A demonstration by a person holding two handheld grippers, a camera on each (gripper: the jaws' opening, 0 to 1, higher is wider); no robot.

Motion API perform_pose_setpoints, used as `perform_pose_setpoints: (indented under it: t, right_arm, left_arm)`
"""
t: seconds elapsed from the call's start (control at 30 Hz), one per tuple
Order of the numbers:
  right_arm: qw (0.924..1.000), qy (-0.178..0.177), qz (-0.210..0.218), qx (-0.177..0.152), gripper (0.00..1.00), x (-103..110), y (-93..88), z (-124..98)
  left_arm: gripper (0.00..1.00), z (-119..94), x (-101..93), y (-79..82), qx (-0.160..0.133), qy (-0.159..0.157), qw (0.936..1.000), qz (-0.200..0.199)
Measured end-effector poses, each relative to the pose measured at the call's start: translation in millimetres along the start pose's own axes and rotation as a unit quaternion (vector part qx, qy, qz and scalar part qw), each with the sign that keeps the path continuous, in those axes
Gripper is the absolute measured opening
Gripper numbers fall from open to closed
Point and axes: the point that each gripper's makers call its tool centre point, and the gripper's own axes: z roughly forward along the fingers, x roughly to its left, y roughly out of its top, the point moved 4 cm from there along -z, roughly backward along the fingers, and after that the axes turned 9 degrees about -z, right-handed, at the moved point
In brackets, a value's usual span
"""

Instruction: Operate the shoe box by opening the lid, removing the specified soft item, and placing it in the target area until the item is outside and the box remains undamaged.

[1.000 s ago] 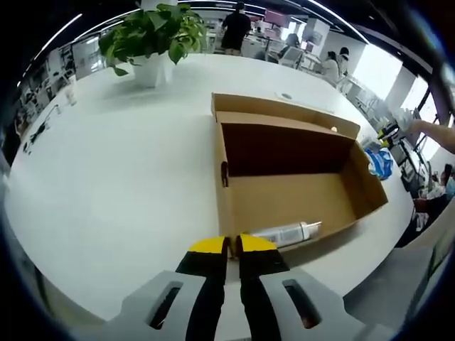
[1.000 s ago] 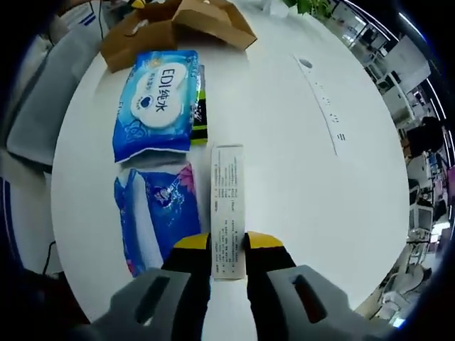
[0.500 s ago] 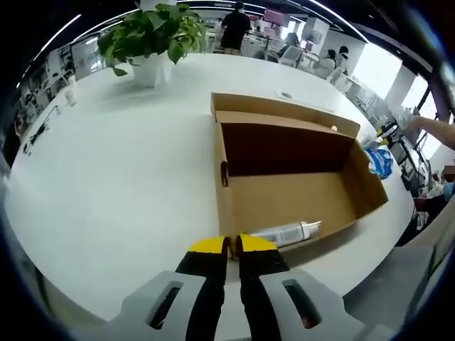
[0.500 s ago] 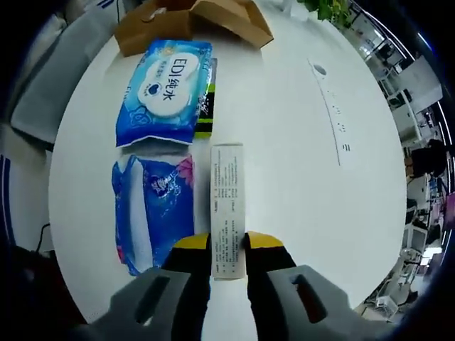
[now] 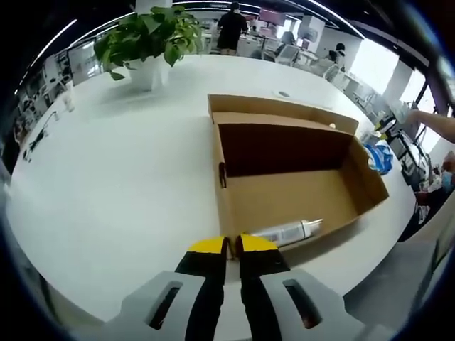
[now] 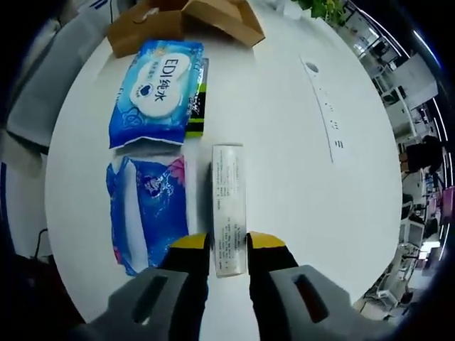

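The brown shoe box (image 5: 370, 177) stands open on the white table (image 5: 106, 185), and its lid flap (image 5: 277, 106) is folded back on the far side. A silver tube (image 5: 288, 231) lies inside against the near wall. My left gripper (image 5: 227, 246) is shut and holds nothing, just short of the box's near corner. My right gripper (image 6: 229, 241) is shut on a long white carton (image 6: 229, 206), low over the table (image 6: 298, 170). Two soft blue packs lie to its left: a wet-wipes pack (image 6: 158, 92) and a blue and pink pack (image 6: 146, 209).
A potted plant (image 5: 146, 39) stands at the table's far left. A green and black item (image 6: 200, 106) lies against the wipes pack, and the shoe box (image 6: 181, 18) is beyond it. People and desks fill the room behind. The table's edge runs close on the right of the box.
The right gripper view has shifted a little over the packs, with the white carton still between the jaws. The left gripper and the box stay put.
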Motion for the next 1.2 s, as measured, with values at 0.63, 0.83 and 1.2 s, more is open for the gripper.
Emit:
perform_pose_setpoints:
  t: [0.63, 0.83, 1.2]
  right_arm:
    - [0.9883, -0.078, 0.103, -0.081, 0.29, 21.7, 30.8, -40.0]
    - [0.9755, -0.103, 0.151, -0.123, 0.33, 32.9, 50.1, -53.1]
    - [0.9420, -0.153, 0.236, -0.183, 0.41, 62.7, 84.9, -75.5]
  left_arm:
    - [0.12, -3.4, -11.4, 13.7, -0.016, -0.006, 0.9968, 0.079]
    - [0.16, -6.7, -17.2, 26.1, -0.023, -0.019, 0.9946, 0.099]
    - [0.23, -6.7, -31.3, 40.0, 0.010, -0.069, 0.9802, 0.185]
